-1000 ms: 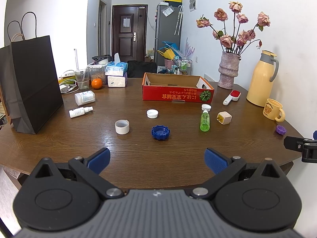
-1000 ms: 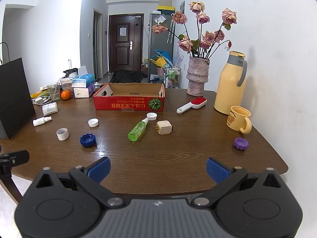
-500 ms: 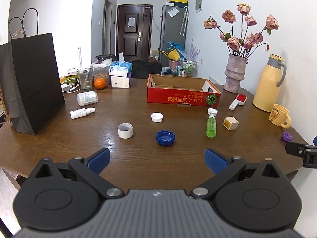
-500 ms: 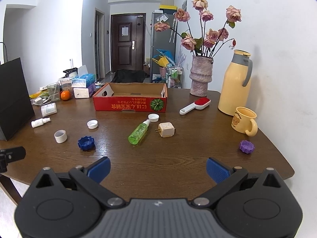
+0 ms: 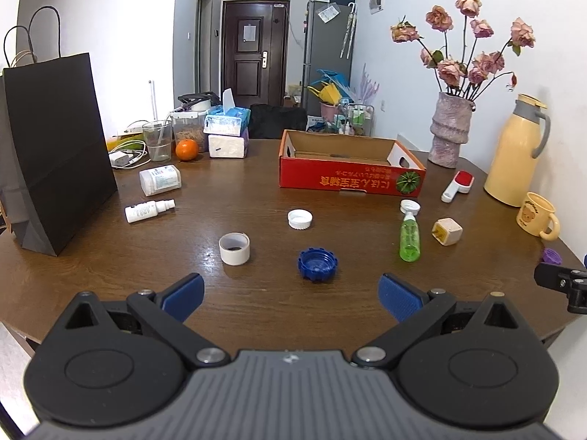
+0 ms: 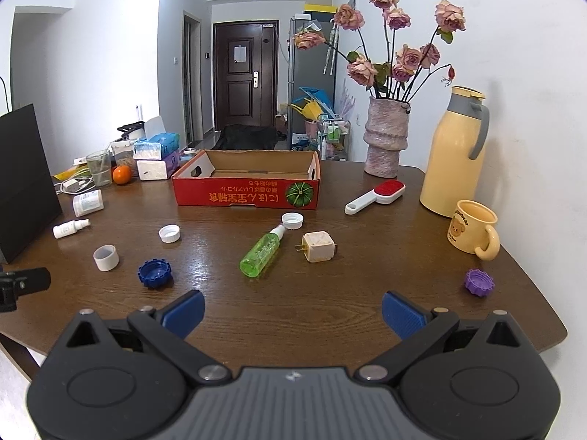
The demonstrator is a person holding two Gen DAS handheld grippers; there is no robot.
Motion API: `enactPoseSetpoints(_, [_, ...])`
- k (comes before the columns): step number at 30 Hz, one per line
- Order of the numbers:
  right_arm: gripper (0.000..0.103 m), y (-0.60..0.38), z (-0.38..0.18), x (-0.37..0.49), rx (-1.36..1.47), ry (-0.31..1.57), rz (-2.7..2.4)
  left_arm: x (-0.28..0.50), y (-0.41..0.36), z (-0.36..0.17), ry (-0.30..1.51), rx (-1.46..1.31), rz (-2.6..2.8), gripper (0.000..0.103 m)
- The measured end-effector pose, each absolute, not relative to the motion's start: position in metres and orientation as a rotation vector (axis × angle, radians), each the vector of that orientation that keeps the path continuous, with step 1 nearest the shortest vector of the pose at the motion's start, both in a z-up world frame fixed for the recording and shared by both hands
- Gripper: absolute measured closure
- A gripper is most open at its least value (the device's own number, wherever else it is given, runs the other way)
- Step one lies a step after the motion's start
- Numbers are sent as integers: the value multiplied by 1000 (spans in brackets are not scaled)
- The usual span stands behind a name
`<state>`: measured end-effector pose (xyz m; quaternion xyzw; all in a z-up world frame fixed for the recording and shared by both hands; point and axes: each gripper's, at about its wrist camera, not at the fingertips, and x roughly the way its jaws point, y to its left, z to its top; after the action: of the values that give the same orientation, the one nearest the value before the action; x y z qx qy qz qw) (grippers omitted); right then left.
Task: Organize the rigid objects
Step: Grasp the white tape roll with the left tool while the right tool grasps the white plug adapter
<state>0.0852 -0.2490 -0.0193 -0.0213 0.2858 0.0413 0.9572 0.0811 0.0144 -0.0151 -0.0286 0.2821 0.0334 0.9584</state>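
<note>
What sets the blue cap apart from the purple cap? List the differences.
Colour: the blue cap is dark blue, the purple cap violet. Place: the blue cap lies toward the table's left side beside a white ring; the purple cap lies alone near the right edge, by the yellow mug. Size: the blue cap looks larger. Both are ridged, round and loose on the wooden table.

Glossy dark wood table (image 6: 330, 315); matt red cardboard box (image 6: 234, 196); translucent green plastic bottle (image 6: 262, 253); ridged blue plastic cap (image 5: 317, 264); rough, stone-like vase (image 6: 385, 139); smooth, glazed yellow mug (image 6: 471, 229); matt black paper bag (image 5: 55, 154).
</note>
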Motion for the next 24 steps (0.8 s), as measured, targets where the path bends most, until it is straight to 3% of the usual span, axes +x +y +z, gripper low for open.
enactPoseSetpoints(24, [0, -253, -56, 180, -41, 537, 135, 178, 49, -47, 665, -101, 144, 0])
